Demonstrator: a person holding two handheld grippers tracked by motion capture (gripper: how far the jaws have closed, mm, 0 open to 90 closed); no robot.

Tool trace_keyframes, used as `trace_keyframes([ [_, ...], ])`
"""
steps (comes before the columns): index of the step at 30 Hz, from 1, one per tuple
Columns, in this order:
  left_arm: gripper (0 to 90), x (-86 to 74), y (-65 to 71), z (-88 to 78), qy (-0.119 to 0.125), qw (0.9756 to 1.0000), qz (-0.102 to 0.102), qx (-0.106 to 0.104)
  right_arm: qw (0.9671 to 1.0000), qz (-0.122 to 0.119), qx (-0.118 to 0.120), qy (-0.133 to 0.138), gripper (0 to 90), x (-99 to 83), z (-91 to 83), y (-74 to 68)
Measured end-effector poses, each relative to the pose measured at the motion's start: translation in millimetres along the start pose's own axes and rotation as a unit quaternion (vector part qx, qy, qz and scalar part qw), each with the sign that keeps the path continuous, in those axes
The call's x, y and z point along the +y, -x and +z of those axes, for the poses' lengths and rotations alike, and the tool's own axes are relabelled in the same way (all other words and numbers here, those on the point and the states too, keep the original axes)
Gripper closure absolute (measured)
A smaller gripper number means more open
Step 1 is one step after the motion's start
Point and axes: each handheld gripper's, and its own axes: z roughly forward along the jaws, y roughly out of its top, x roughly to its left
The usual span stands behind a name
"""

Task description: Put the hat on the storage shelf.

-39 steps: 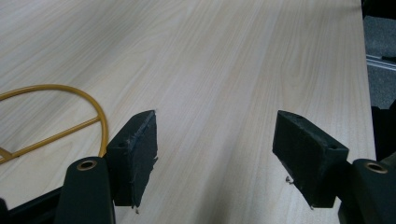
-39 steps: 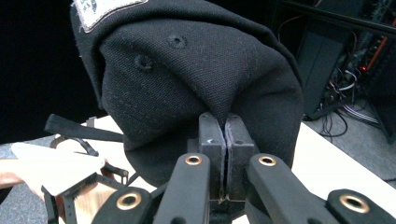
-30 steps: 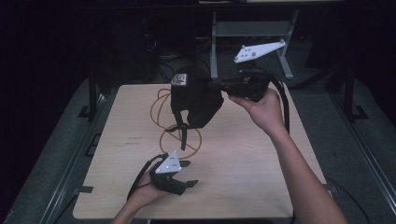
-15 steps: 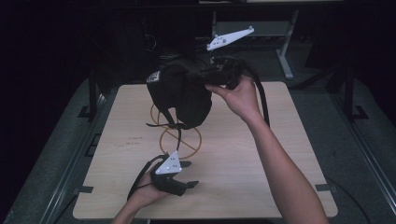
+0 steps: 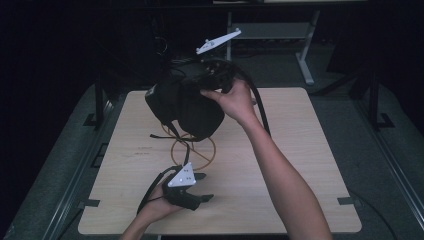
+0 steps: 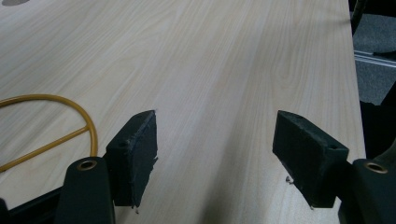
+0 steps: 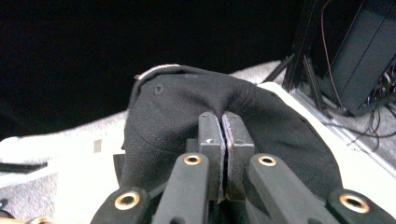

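Note:
A black cap (image 5: 186, 107) hangs above the far part of the wooden table (image 5: 310, 150). My right gripper (image 5: 192, 86) is shut on its cloth, with a hand around the gripper body. In the right gripper view the two jaws (image 7: 223, 120) press together on a fold of the black cap (image 7: 163, 116). A thin strap dangles from the cap toward the table. My left gripper (image 5: 205, 187) rests low near the front edge, open with nothing between its pads (image 6: 135, 149). A yellow wire ring (image 5: 194, 149) lies on the table under the cap and shows as the yellow wire ring (image 6: 70, 105) beside the left jaw.
A grey metal frame (image 5: 300, 45) stands behind the table in the dark. Dark rails (image 5: 95, 107) run along both table sides. Black equipment with cables (image 7: 359, 60) sits to the right in the right gripper view.
My right gripper has carried the black cap leftward and turned it, so it now hangs over the yellow ring. The left gripper has stayed in place.

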Motion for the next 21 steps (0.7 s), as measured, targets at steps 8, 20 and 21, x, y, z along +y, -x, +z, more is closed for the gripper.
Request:
trace_keyframes([
  [8, 30.3, 0.6, 1.3, 1.7, 0.001, 1.0000, 0.002, -0.003, 0.9995, 0.013, 0.001, -0.029, 61.5, -6.2, 31.7, 2.8],
  [20, 29.8, -0.9, -0.7, 2.6, -0.001, 0.9999, -0.008, -0.007, 0.9992, 0.036, 0.007, -0.014, 51.7, -24.8, 10.3, 16.2],
  [21, 29.4, -1.0, -0.9, 2.5, 0.000, 1.0000, -0.007, -0.007, 0.9993, 0.036, 0.005, -0.011, 50.6, -27.3, 6.3, 17.3],
])
